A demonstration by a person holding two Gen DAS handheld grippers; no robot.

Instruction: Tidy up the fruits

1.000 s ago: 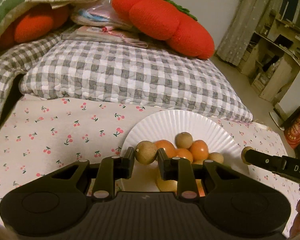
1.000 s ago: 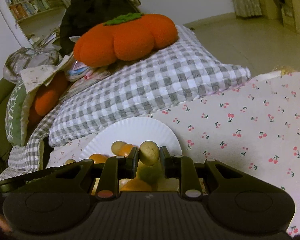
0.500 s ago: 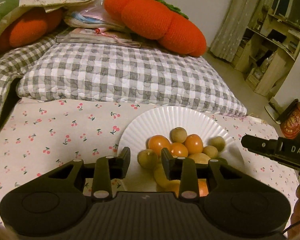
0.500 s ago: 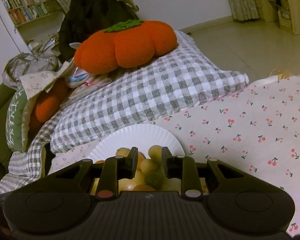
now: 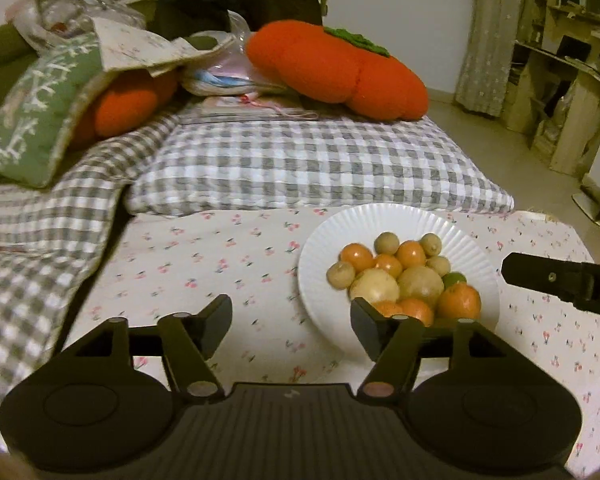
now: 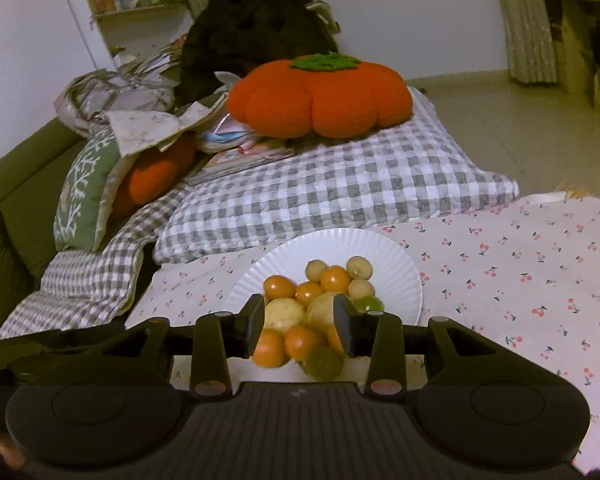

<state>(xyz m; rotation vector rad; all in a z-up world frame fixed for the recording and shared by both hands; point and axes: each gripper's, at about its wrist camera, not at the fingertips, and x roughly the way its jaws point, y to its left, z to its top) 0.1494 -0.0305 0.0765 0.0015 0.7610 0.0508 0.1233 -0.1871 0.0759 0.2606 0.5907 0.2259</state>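
Note:
A white paper plate (image 5: 404, 220) (image 6: 340, 242) sits on the cherry-print cloth and holds a heap of fruits: small oranges (image 5: 356, 255), brown round fruits (image 5: 387, 242), two pale larger fruits (image 5: 374, 285) and a green lime (image 5: 454, 279). My left gripper (image 5: 290, 322) is open and empty, low and to the left front of the plate. My right gripper (image 6: 300, 320) is open and empty, held just above the near side of the heap (image 6: 300, 340); one of its fingers (image 5: 560, 282) shows at the right of the left wrist view.
A grey checked quilt (image 5: 300, 164) lies behind the plate with an orange pumpkin cushion (image 5: 336, 68) on it. A green cushion (image 5: 40, 112) and a second orange cushion (image 5: 124, 104) are at the left. Shelves (image 5: 568, 80) stand at the far right.
Both grippers held a brown fruit one second ago. Both have opened and let the fruits onto the plate, then drawn back, the left one to the left.

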